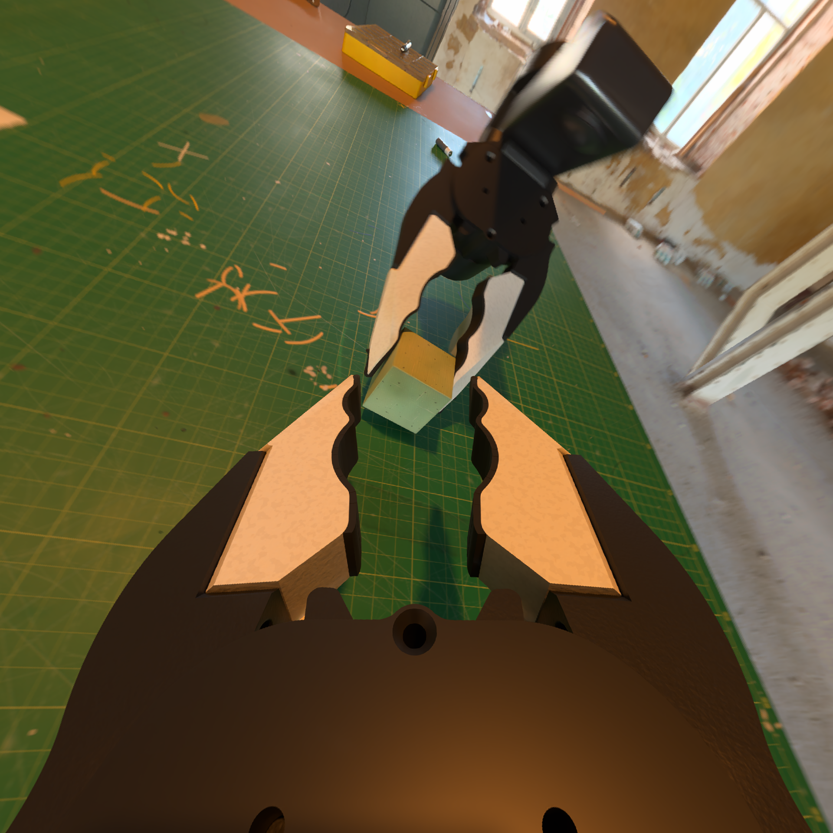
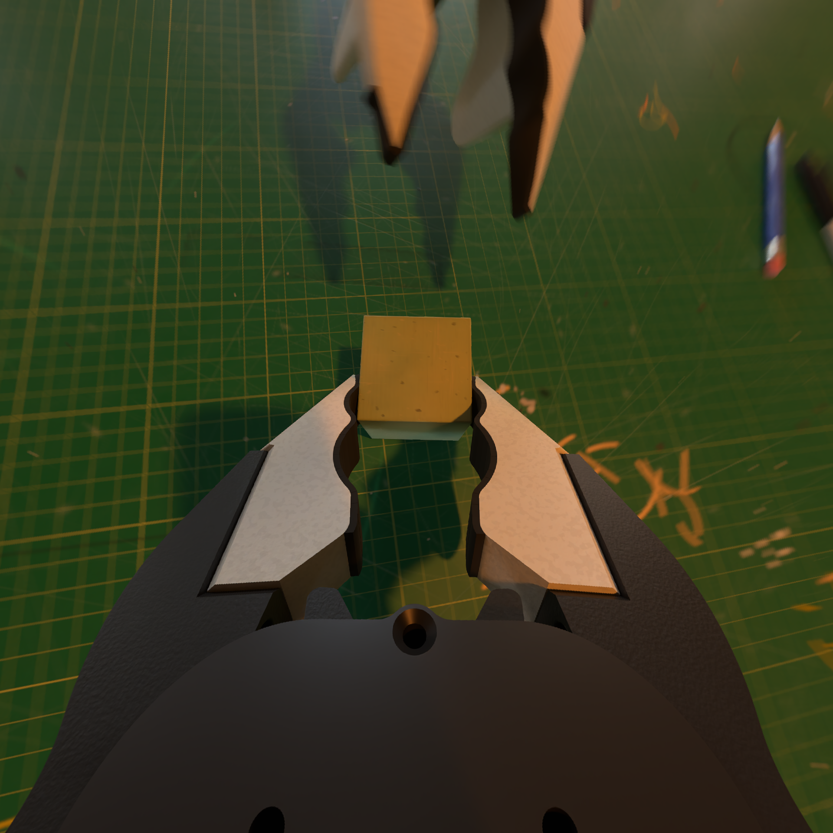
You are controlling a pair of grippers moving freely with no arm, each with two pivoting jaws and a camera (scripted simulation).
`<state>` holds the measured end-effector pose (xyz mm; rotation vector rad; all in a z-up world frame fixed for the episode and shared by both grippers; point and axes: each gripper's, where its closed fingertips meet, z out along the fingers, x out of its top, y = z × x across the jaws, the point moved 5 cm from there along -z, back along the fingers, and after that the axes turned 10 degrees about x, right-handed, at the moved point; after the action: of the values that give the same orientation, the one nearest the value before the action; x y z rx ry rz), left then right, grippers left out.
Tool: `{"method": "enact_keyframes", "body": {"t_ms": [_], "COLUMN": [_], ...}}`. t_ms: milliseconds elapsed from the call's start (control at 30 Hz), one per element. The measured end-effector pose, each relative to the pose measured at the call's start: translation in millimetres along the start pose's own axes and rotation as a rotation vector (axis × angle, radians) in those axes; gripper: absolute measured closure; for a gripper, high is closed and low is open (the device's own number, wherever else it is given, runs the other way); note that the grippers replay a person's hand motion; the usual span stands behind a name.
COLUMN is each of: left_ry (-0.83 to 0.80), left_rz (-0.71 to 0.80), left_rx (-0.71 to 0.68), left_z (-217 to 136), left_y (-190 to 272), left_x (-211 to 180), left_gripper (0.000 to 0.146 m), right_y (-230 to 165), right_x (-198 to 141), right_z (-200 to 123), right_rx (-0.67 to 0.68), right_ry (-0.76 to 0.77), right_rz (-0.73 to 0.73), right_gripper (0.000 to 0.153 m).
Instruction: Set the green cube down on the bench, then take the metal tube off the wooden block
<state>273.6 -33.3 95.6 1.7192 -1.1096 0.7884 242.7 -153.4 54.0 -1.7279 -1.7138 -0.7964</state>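
Green cube (image 2: 414,374) in right tongs (image 2: 414,401), tilted

The green cube (image 1: 412,390) (image 2: 414,376) is pale mint on one face and lit amber on its top. It hangs tilted, one corner lowest, just above the gridded green cutting mat (image 1: 135,315) (image 2: 180,270), over its own shadow there.

Green gridded cutting mat (image 1: 135,405) over orange bench (image 1: 432,101), scratched and paint-marked, yellow box (image 1: 387,67) on bench edge, small cylinder (image 1: 444,147) and blue pencil (image 2: 774,198) on mat.
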Motion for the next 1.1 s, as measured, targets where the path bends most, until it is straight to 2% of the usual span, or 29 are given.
{"method": "enact_keyframes", "body": {"t_ms": [133, 233, 467, 567, 633, 700, 733, 800, 867, 933, 1000, 1100], "left_ry": [-0.043, -0.115, -0.178, -0.101, -0.016, 0.105, 0.184, 0.335, 0.451, 0.559, 0.625, 0.551], "left_rz": [0.196, 0.344, 0.411, 0.403, 0.412, 0.430, 0.441, 0.466, 0.483, 0.468, 0.378, 0.112], "left_rx": [0.064, 0.115, 0.171, 0.193, 0.266, 0.408, 0.521, 0.810, 1.159, 1.433, 1.641, 1.829], "left_z": [2, 10, 17, 7, -9, -38, -61, -122, -196, -268, -332, -406], "left_y": [10, 16, 14, 12, 8, 0, -6, -14, -15, -6, -1, -13], "left_x": [1, -4, -12, -1, 12, 29, 38, 52, 55, 44, 19, -34], "left_gripper": [0.104, 0.109, 0.110, 0.109, 0.106, 0.102, 0.101, 0.100, 0.101, 0.101, 0.102, 0.102], "right_y": [12, 17, 15, 17, 19, 20, 20, 20, 20, 20, 19, 20], "right_x": [-4, -8, -8, -15, -17, -18, -18, -17, -17, -17, -17, -17], "right_z": [-7, -9, -6, -5, -8, -10, -12, -13, -14, -14, -14, -15], "right_rx": [0.079, 0.092, 0.057, -0.010, -0.028, -0.034, -0.027, -0.018, -0.011, -0.005, 0.000, 0.005], "right_ry": [0.061, 0.075, 0.002, -0.046, -0.056, -0.040, -0.027, -0.009, -0.002, -0.001, 0.003, 0.020], "right_rz": [0.331, 0.422, 0.356, 0.273, 0.243, 0.237, 0.240, 0.244, 0.245, 0.243, 0.243, 0.254], "right_gripper": [0.106, 0.106, 0.106, 0.093, 0.083, 0.078, 0.076, 0.075, 0.074, 0.073, 0.073, 0.074]}}
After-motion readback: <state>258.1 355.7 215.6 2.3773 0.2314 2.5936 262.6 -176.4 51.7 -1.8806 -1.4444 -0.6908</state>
